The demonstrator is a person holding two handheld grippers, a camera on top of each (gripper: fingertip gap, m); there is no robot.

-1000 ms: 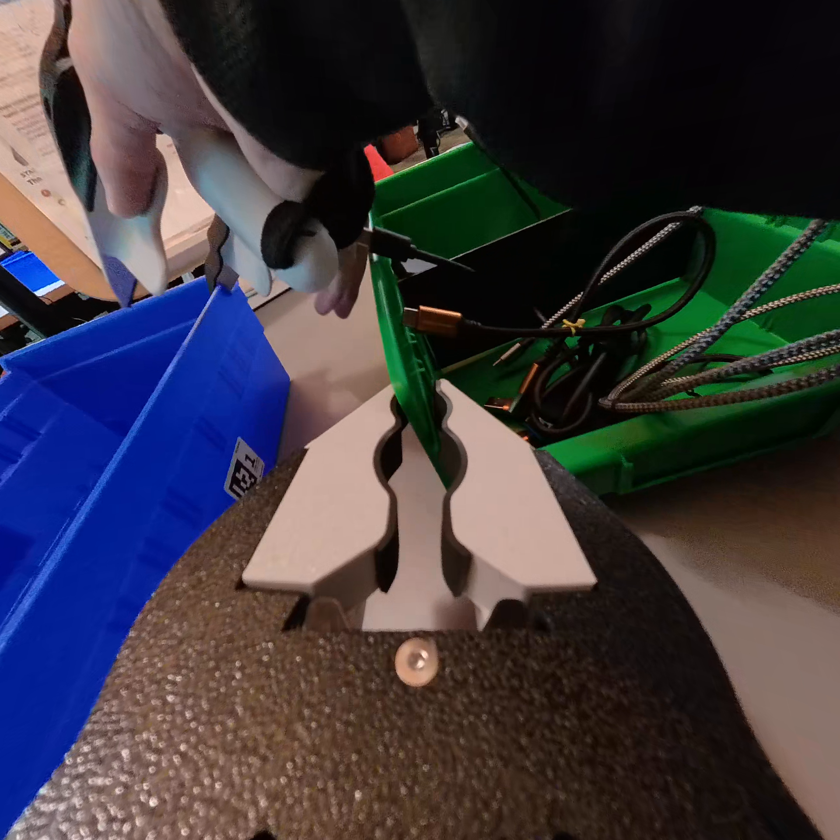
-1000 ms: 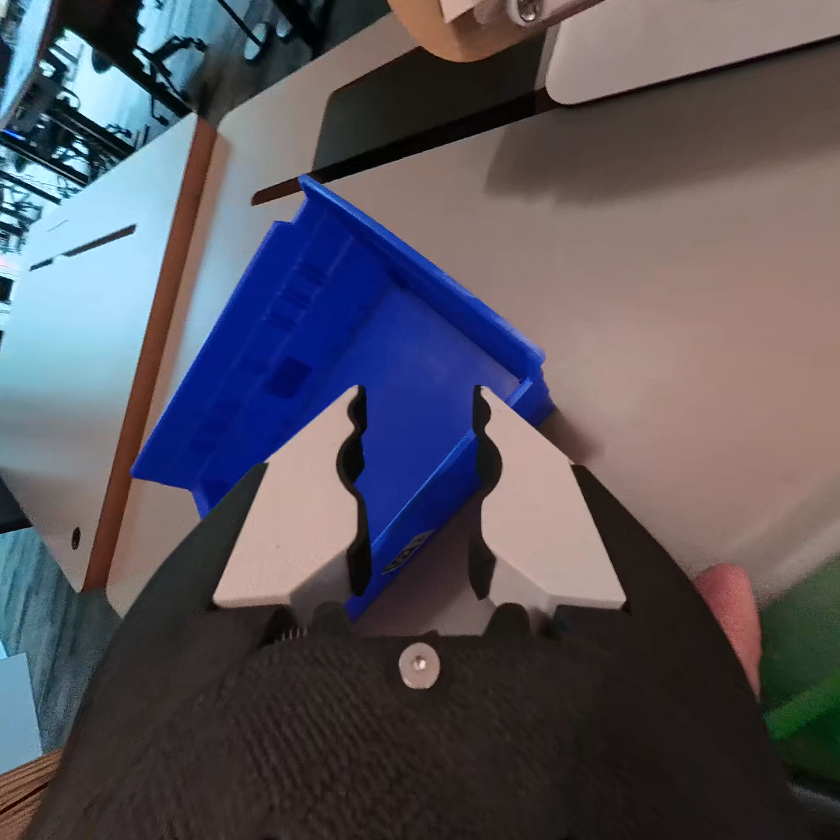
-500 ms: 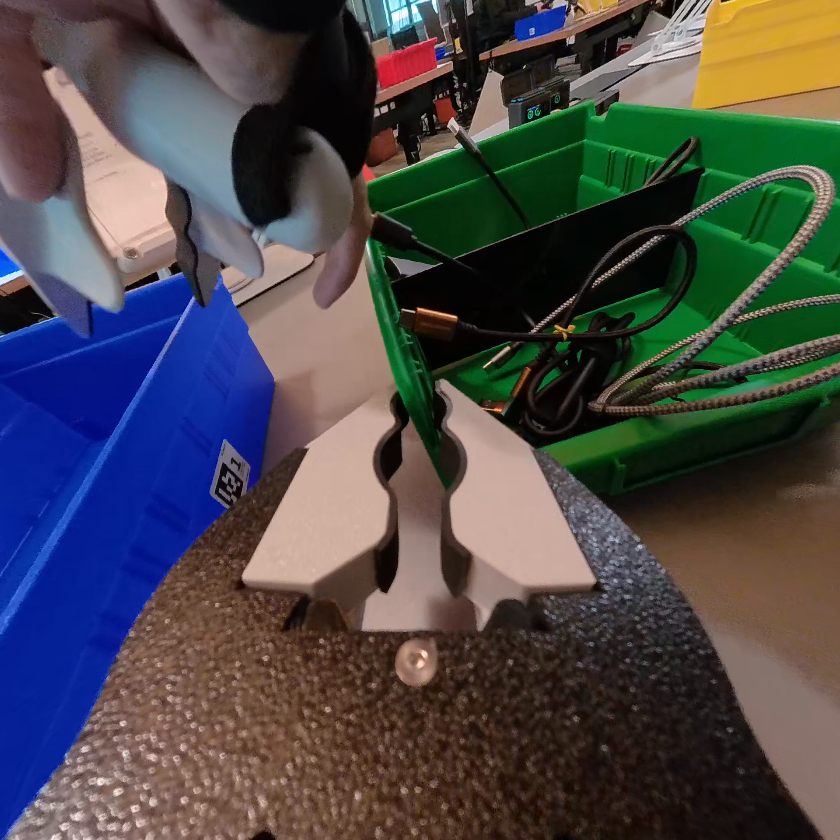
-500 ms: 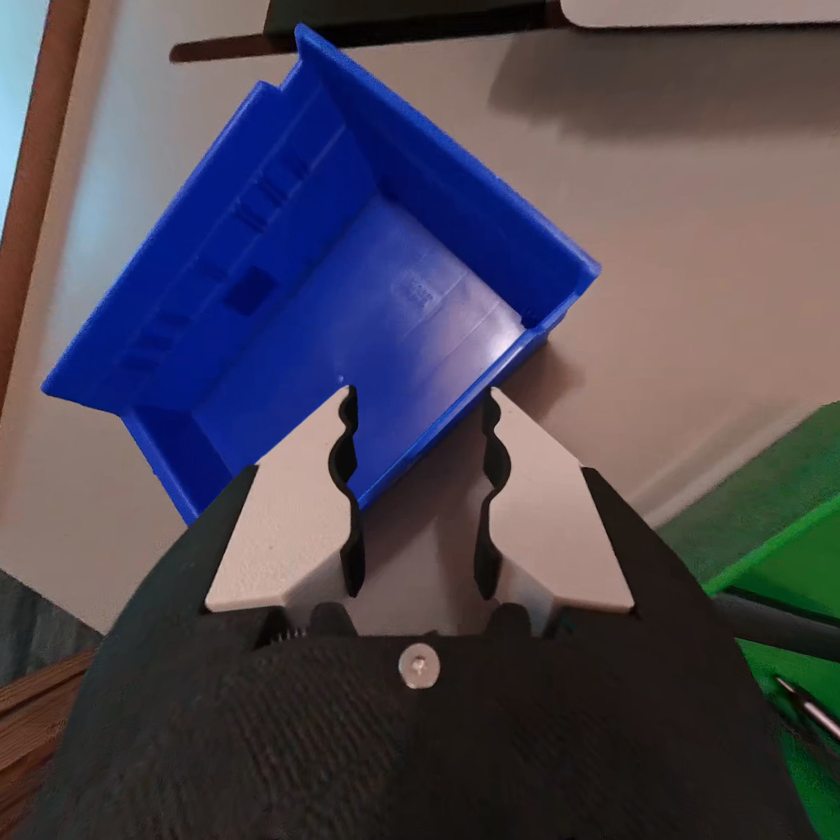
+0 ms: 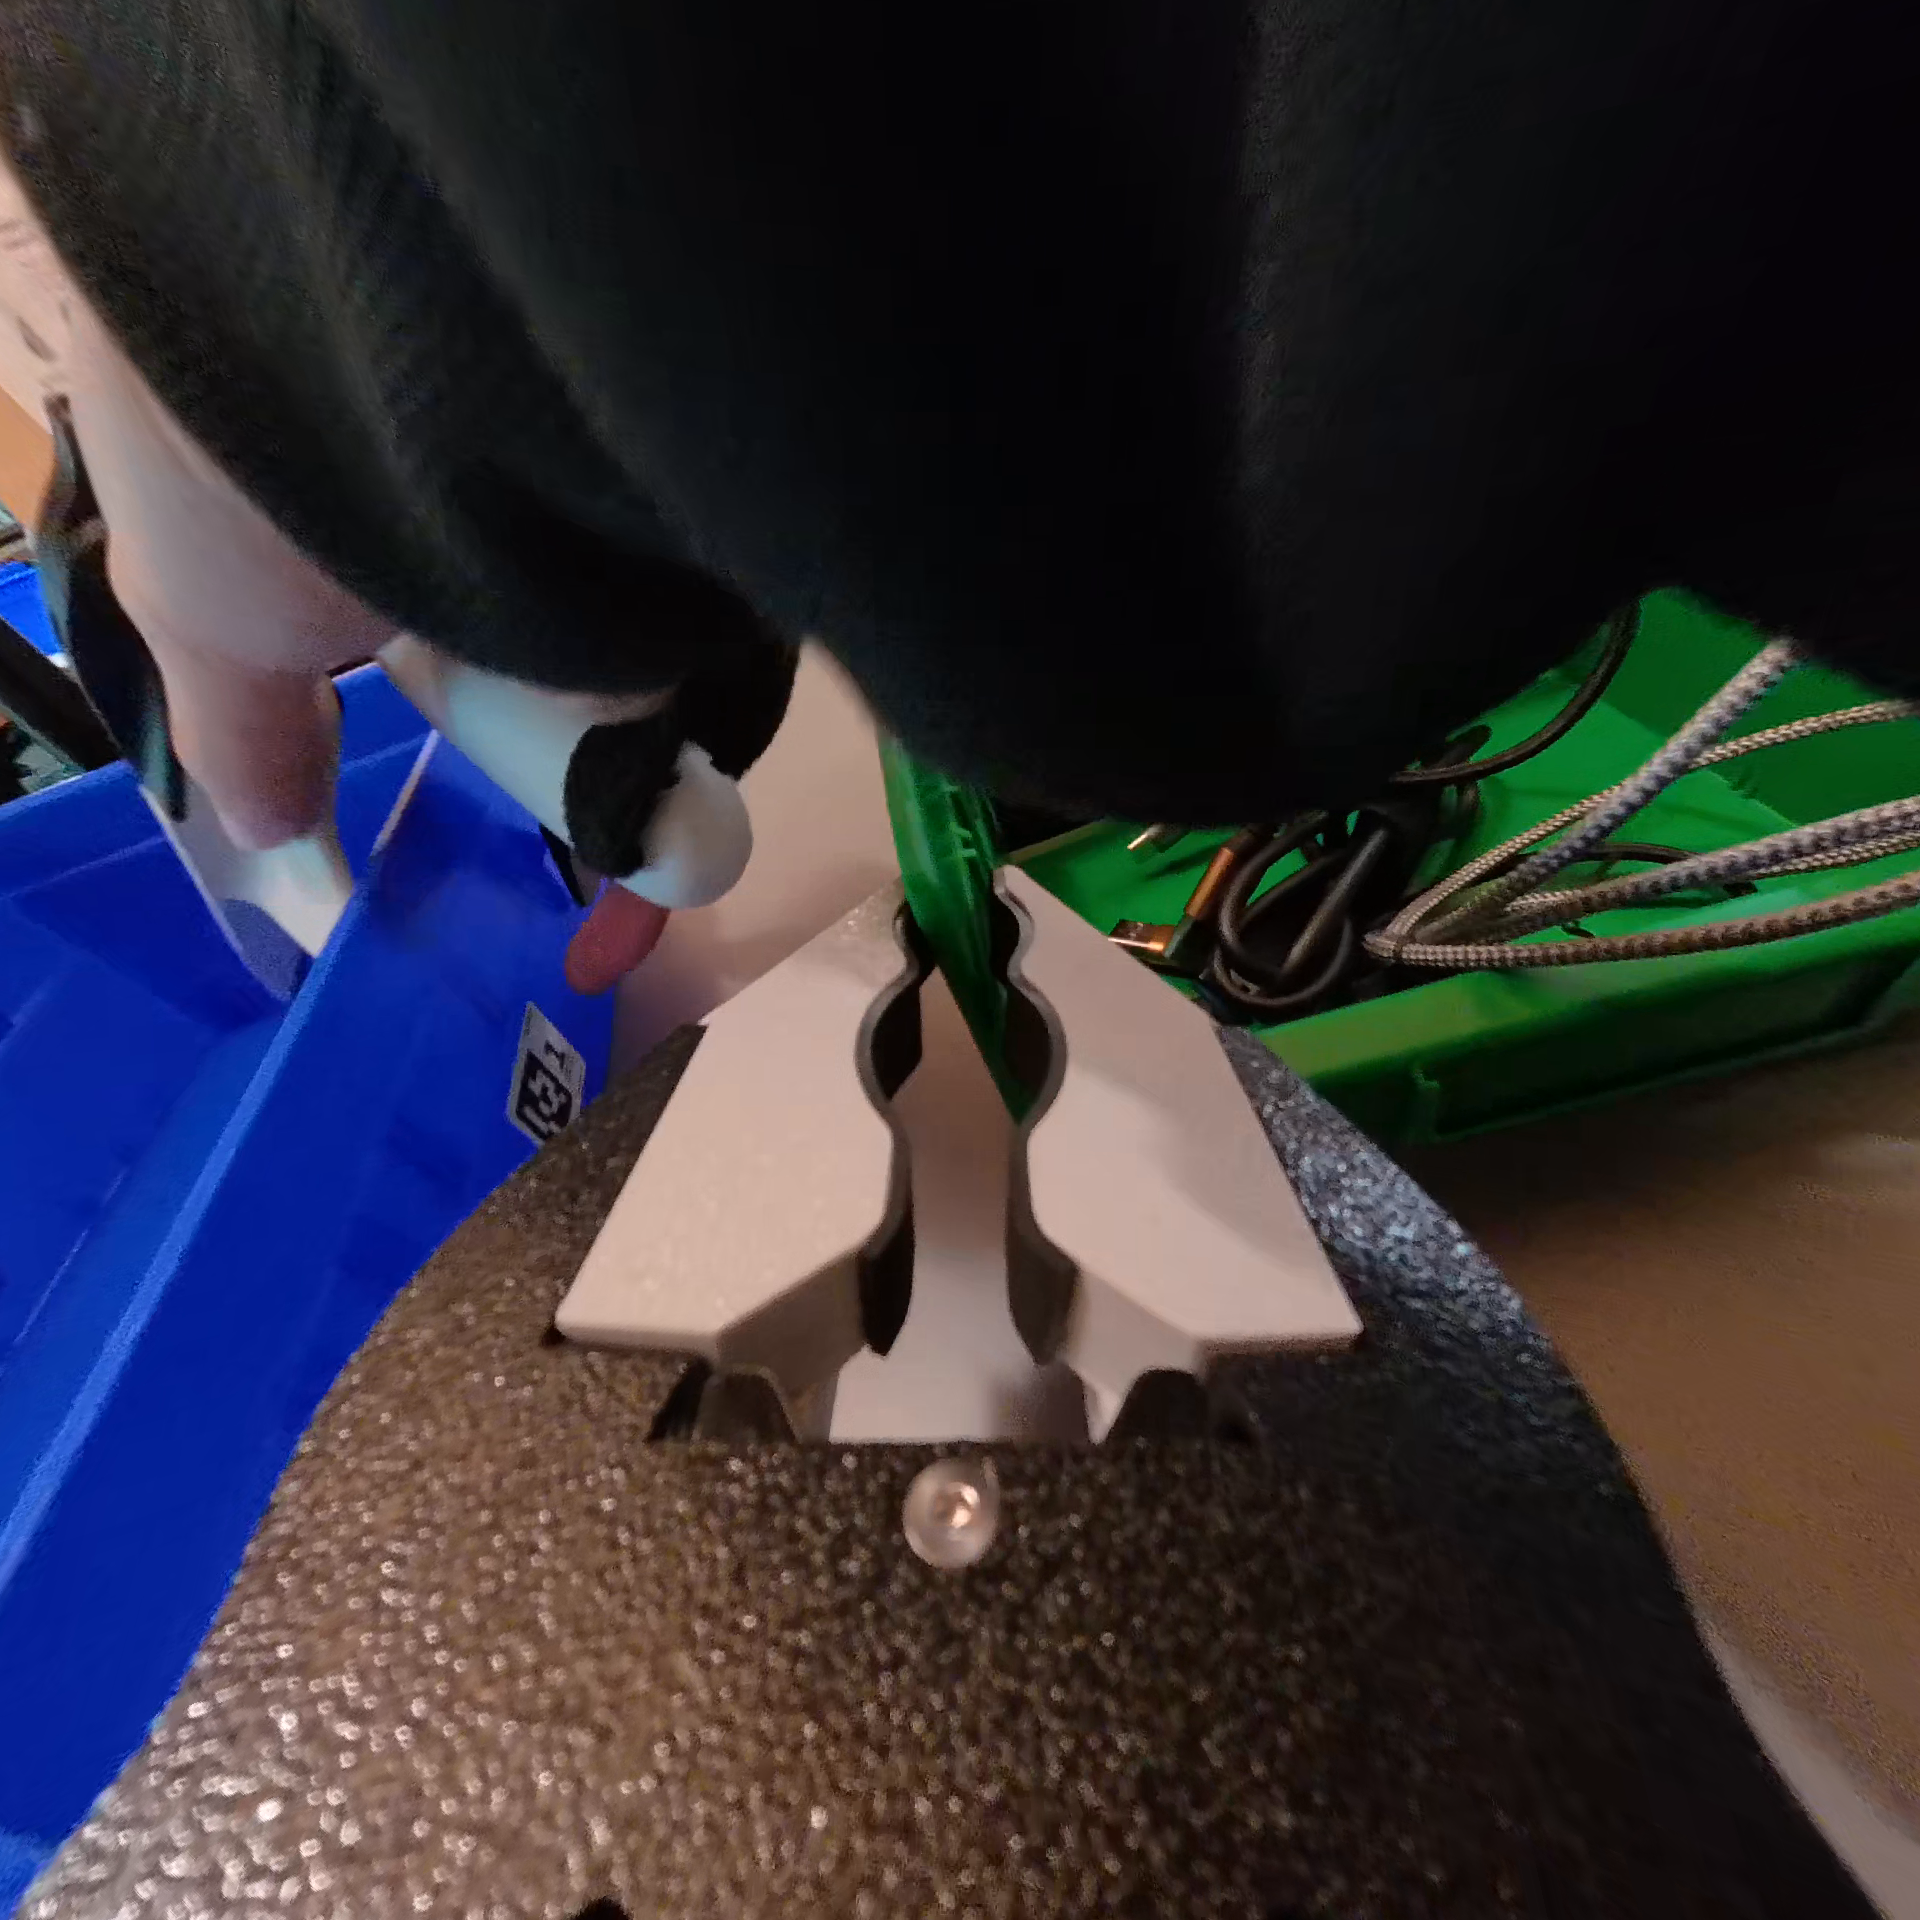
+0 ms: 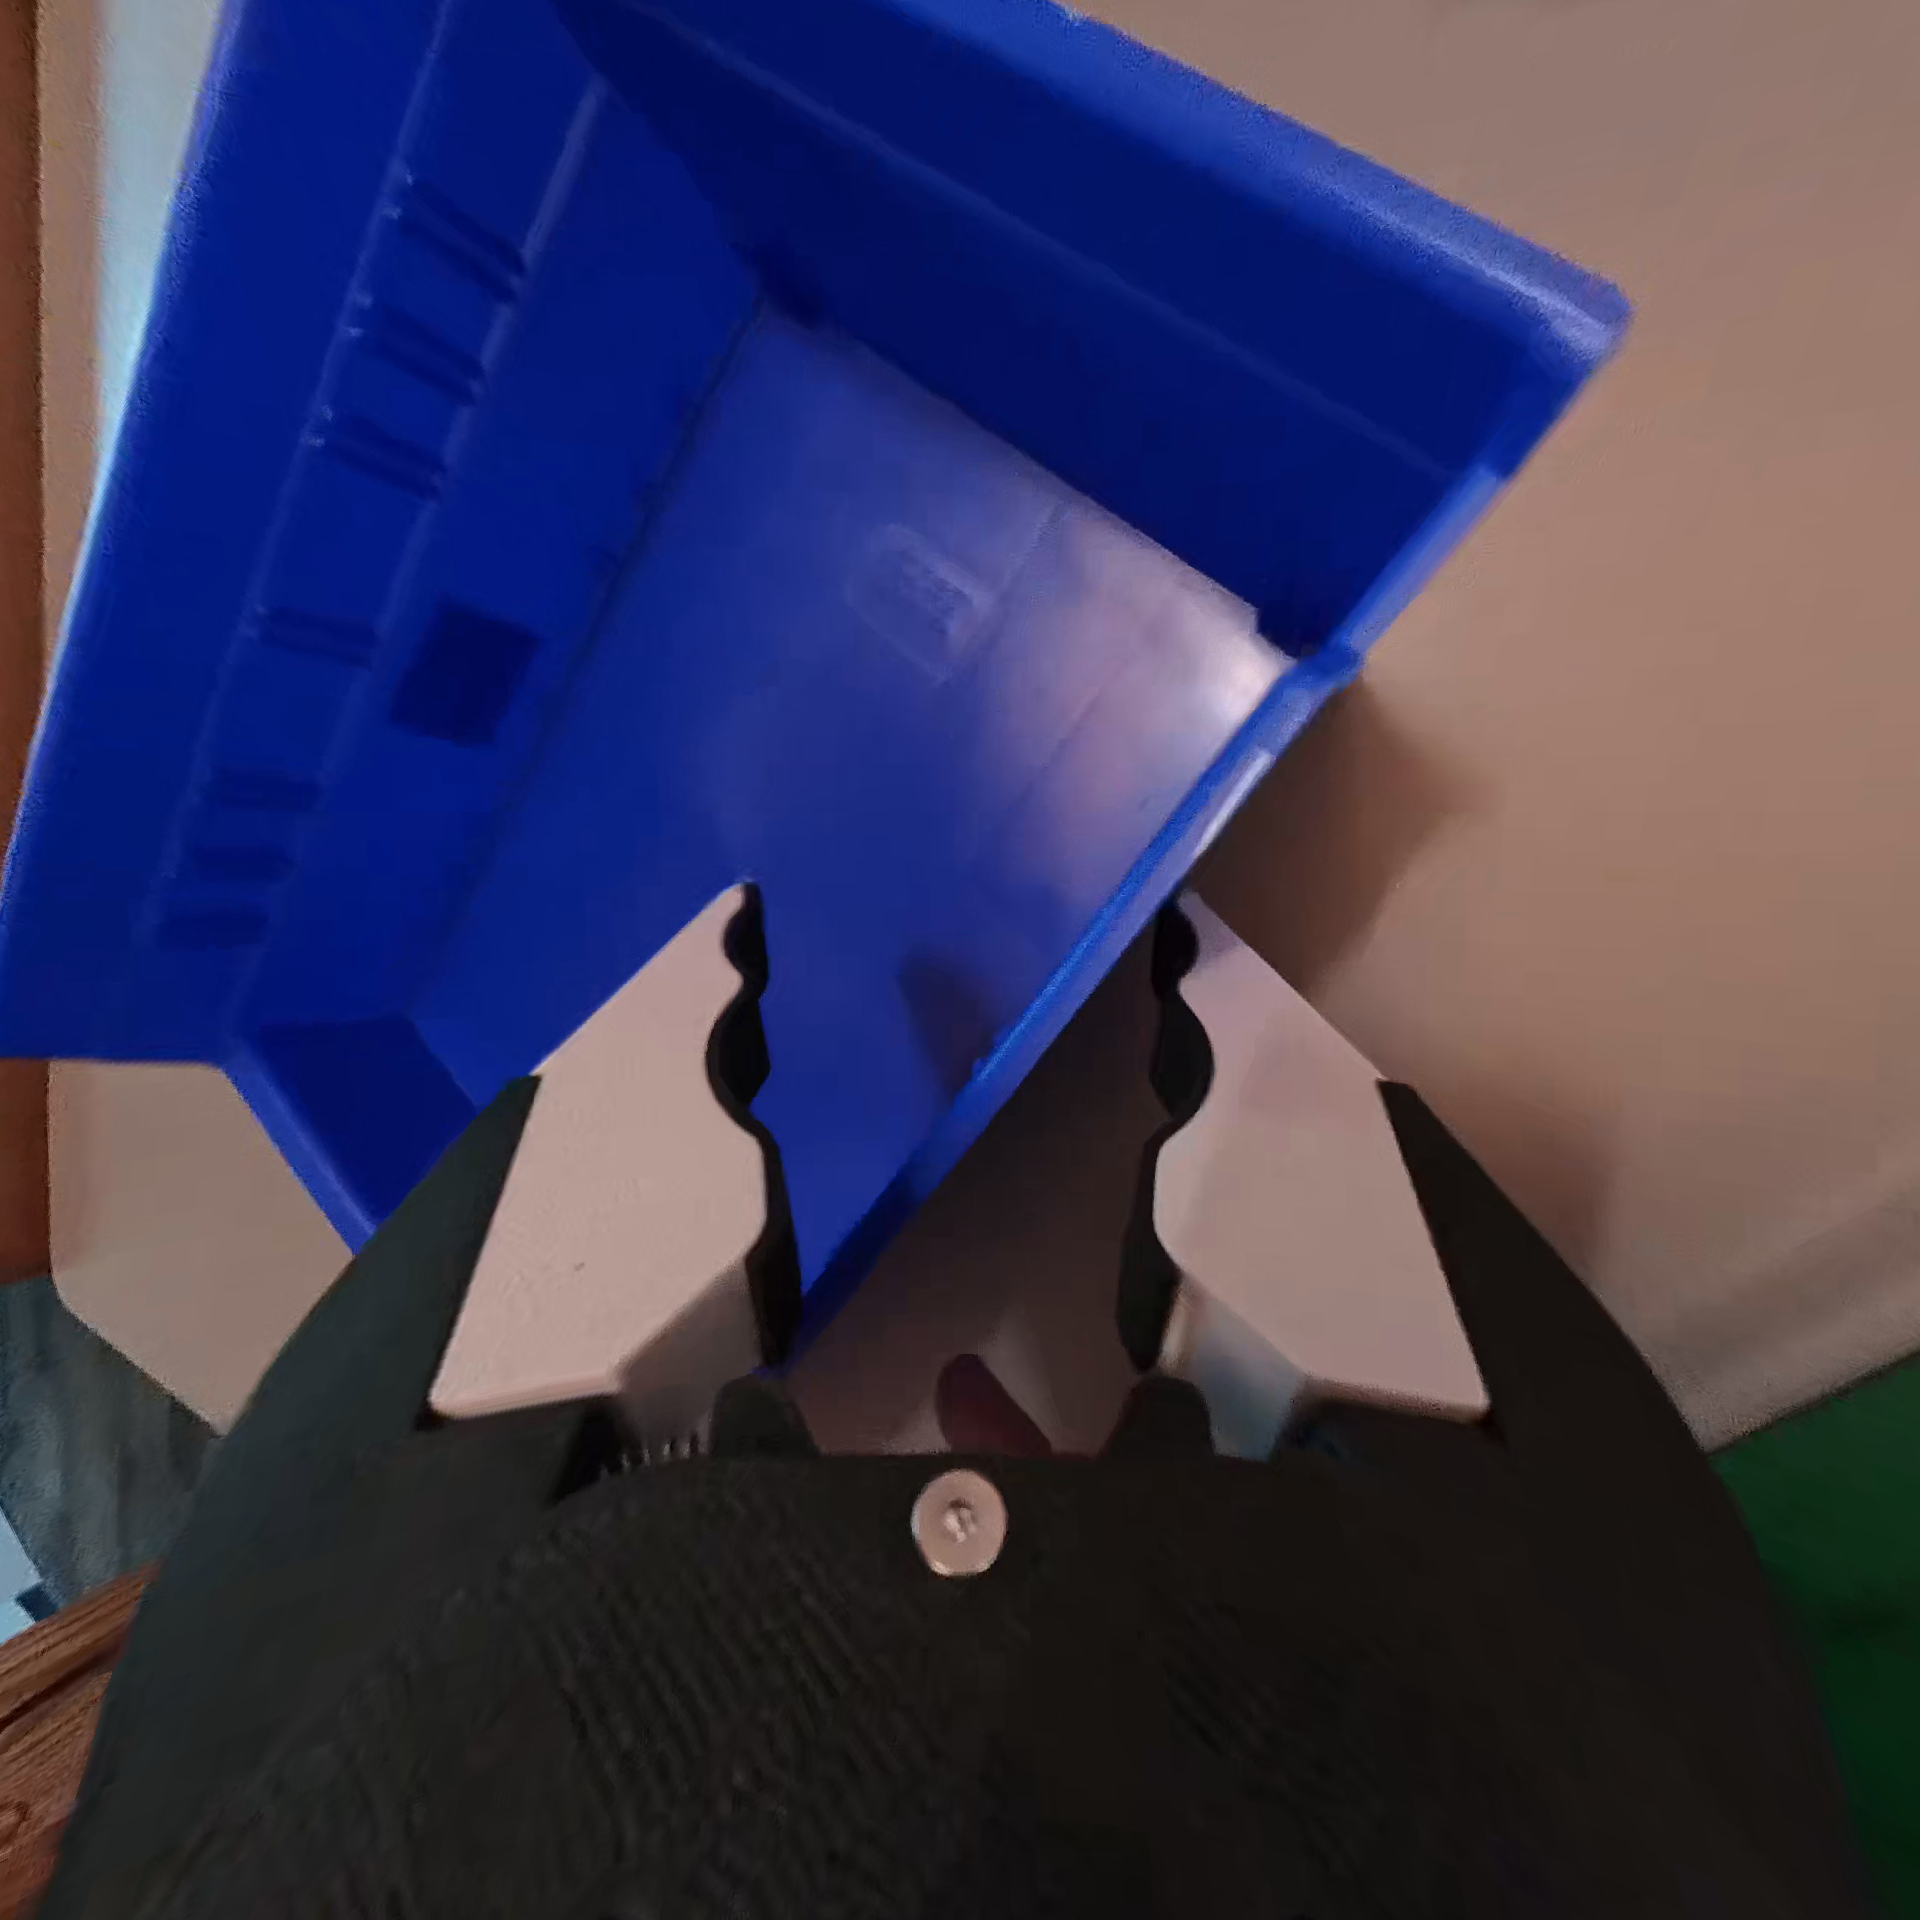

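Left gripper jaws pinching green bin rim, right gripper jaws spread astride blue bin wall on bench; cables may spill if the bin tips.

The left gripper has pale grey fingers on a speckled black body, and between them is the rim of a bright green bin. In that bin lie black cables with copper-coloured plugs and grey braided cords. Left of the green bin stands a plain blue bin with a white-and-black sticker; the right gripper over it is pale grey on ribbed black.
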